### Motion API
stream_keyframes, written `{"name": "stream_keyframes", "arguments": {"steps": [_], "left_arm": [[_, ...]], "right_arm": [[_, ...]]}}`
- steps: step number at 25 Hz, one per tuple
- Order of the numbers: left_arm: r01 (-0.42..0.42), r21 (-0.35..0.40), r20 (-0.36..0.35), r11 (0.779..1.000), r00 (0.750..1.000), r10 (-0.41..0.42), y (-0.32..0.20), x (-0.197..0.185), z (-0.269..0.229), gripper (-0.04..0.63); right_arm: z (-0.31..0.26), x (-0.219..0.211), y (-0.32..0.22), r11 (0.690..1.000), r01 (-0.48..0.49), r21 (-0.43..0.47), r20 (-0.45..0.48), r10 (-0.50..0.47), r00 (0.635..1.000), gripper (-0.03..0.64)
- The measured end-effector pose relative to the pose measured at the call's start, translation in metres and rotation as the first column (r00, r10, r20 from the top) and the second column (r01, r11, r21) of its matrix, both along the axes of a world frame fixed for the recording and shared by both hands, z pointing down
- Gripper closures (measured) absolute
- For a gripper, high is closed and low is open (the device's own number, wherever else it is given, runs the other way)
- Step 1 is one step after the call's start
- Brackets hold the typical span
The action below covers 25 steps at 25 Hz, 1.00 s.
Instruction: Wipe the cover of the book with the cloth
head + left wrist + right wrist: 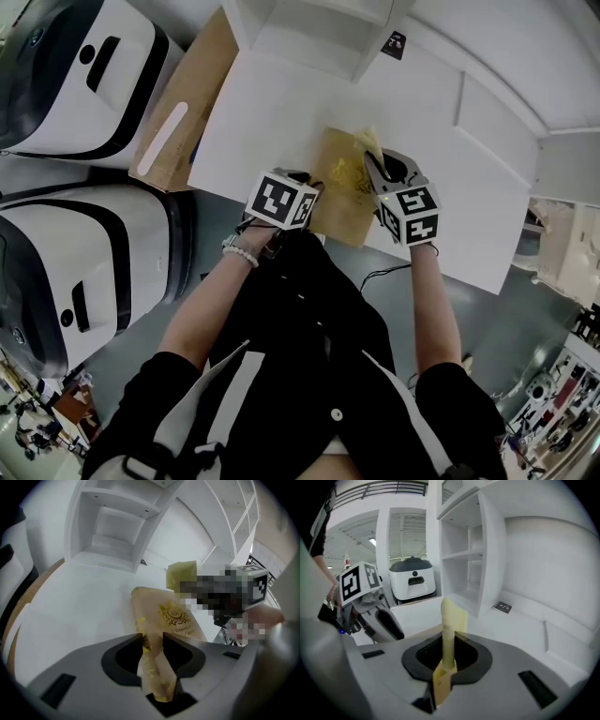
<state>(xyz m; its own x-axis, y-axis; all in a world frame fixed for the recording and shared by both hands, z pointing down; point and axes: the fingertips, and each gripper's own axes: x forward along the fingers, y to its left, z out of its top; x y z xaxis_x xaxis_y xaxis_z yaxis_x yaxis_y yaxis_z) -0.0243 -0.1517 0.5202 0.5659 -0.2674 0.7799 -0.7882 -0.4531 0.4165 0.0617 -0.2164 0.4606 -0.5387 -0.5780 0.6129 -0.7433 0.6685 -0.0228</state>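
Gold lettering is printed on the tan cover of the book (183,629), under a gold crest-like emblem (174,615). The words "A Treasury of" can be read; the line below is too blurred to make out. Black-and-white square code markers, without letters or numbers, are carried by the left-hand cube (281,200) and the right-hand cube (410,215). Print on a small dark card (395,44) cannot be read.
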Motion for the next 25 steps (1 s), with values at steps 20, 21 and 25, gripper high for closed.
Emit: {"name": "stream_keyframes", "arguments": {"steps": [20,21,25], "left_arm": [[-0.012,-0.007,-0.009,1.000,1.000,0.012,0.000,-0.001,0.000,0.457],[-0.011,-0.008,-0.010,1.000,1.000,0.011,0.000,-0.001,0.000,0.457],[-0.005,-0.003,-0.020,1.000,1.000,0.005,0.000,-0.001,0.000,0.457]], "right_arm": [[0.037,-0.040,-0.002,0.997,0.063,-0.042,-0.137,-0.068,0.988,0.581],[0.038,-0.043,0.001,0.996,0.077,-0.043,-0.140,-0.083,0.987,0.581],[0.040,-0.055,0.015,0.990,0.131,-0.048,-0.148,-0.137,0.980,0.581]]}}
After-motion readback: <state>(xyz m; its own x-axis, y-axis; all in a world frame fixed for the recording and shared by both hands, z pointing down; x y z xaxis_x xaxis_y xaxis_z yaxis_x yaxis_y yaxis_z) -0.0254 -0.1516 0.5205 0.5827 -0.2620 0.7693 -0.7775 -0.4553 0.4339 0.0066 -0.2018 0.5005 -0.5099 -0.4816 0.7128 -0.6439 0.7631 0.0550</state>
